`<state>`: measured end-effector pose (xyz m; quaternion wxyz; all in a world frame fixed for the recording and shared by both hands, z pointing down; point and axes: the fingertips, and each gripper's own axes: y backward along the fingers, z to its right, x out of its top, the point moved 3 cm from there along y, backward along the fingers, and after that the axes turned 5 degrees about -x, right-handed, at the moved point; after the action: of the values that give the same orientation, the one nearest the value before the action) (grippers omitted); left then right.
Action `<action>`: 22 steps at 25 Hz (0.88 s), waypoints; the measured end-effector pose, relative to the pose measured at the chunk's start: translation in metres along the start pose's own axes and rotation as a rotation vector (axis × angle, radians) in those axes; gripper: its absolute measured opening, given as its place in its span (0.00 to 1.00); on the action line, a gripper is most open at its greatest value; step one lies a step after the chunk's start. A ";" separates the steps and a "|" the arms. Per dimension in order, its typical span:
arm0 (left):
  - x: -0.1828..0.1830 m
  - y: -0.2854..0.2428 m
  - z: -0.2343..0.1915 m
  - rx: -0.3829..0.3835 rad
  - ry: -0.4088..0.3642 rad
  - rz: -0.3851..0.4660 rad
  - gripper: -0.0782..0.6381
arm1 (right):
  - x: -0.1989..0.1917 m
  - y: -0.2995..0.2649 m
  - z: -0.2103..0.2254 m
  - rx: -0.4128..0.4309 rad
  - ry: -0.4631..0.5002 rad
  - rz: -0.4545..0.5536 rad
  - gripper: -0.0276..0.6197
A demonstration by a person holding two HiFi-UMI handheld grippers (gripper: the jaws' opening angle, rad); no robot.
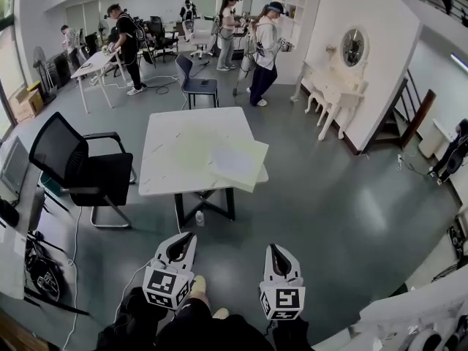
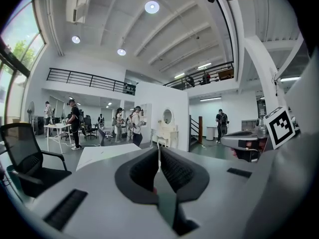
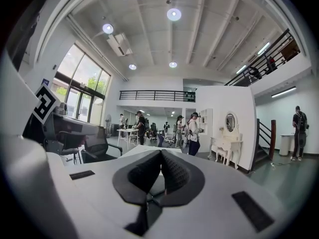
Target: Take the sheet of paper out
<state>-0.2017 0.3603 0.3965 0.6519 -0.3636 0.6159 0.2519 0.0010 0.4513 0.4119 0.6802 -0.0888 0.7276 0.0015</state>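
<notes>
We see a bright, evenly lit hall. Round white ceiling lamps [image 2: 152, 6] and tall glass windows [image 3: 84, 91] supply the light, and the glossy grey floor [image 1: 351, 218] throws back soft glare. Shadows under the white square desk [image 1: 175, 159] are soft, and its pale sheet of paper [image 1: 238, 163] barely stands out. Fisheye bending curves every edge, the corners go black, and the nearest surfaces blur.

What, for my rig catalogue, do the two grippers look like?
The left gripper and right gripper are alike: white wedge-shaped shells, black ribbed pads, and a rear cube bearing black-and-white square markers. The person wears dark trousers.
</notes>
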 end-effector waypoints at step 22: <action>0.020 -0.191 -0.088 -0.103 -0.003 -0.039 0.15 | 0.005 -0.180 0.051 -0.073 -0.022 -0.038 0.07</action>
<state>-0.1061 0.1725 0.4096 0.6378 -0.4082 0.5941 0.2712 0.0744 0.2801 0.4247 0.6844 -0.1274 0.7177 0.0162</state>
